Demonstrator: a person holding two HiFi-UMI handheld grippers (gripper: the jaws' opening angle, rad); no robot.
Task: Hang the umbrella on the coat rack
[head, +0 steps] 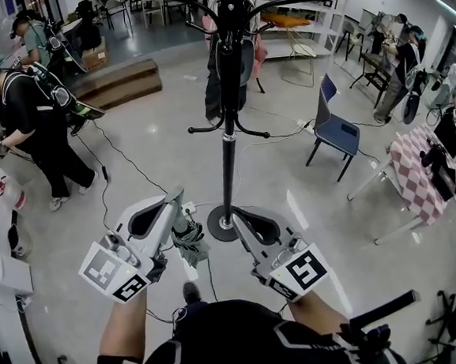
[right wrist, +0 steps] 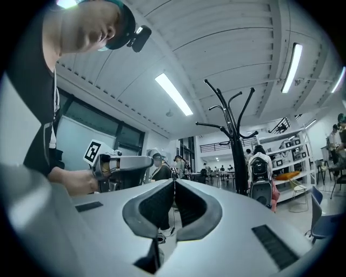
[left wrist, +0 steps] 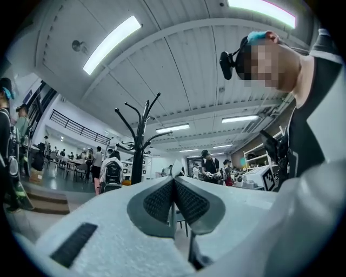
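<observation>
The coat rack (head: 224,122) stands at the centre of the head view, its black pole running from the top edge down to a round base on the grey floor (head: 154,156). Its hooks are bare of the umbrella. In the left gripper view the rack (left wrist: 138,146) rises left of centre; in the right gripper view it (right wrist: 237,157) stands right of centre.

The left gripper (head: 176,204) reaches in from the lower left, its tip just left of the base. Its own view shows the jaws pressed together (left wrist: 174,176), with a pale sliver of something pinched at the tip. The folded umbrella (head: 191,244), dark grey-green, hangs right under that tip, between the two grippers, so the grip seems to be on its strap.

The right gripper (head: 235,216) comes in from the lower right, its tip just beside the base. Its jaws are closed on each other (right wrist: 174,184), with nothing seen between them.

A person (head: 36,123) in black stands at the left edge, and a blue chair (head: 336,128) sits right of the rack, well apart from it
</observation>
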